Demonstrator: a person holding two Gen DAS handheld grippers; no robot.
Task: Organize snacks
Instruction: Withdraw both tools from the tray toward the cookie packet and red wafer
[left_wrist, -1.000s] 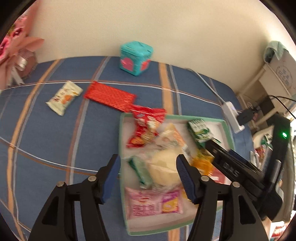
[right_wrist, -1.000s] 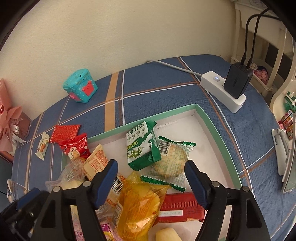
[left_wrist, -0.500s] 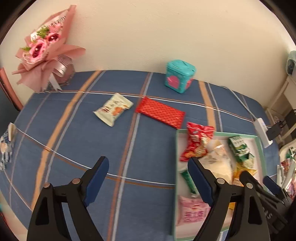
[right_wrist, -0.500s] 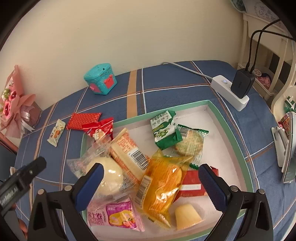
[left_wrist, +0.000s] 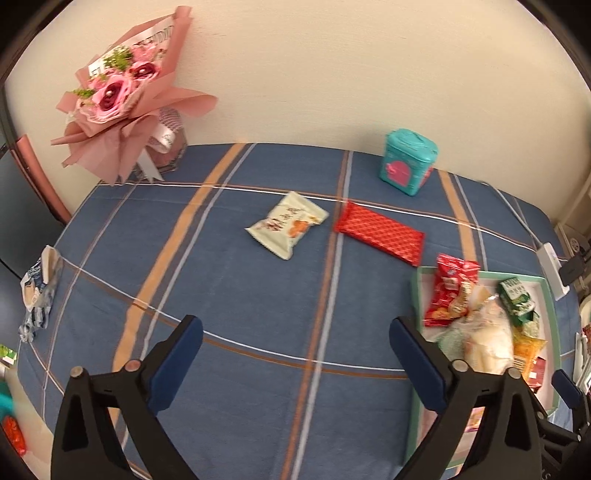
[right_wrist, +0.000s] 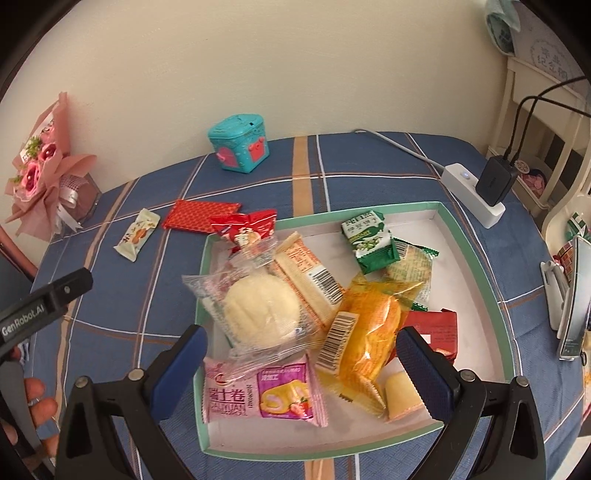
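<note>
Left gripper (left_wrist: 295, 354), jaws just opened wide and empty, over blue plaid tablecloth (left_wrist: 236, 280); right gripper (right_wrist: 301, 360), likewise wide and empty, above green-rimmed white snack tray (right_wrist: 476, 258).

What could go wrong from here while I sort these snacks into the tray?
1. The red snack packet lies over the tray's far left rim, so a nudge could tip it out onto the cloth.
2. The bun in clear wrap sits atop the heap, overlapping other packets; squeezing it could crush it.
3. The power strip and its cable lie beside the tray's far right corner, where a hasty reach might snag them.
</note>
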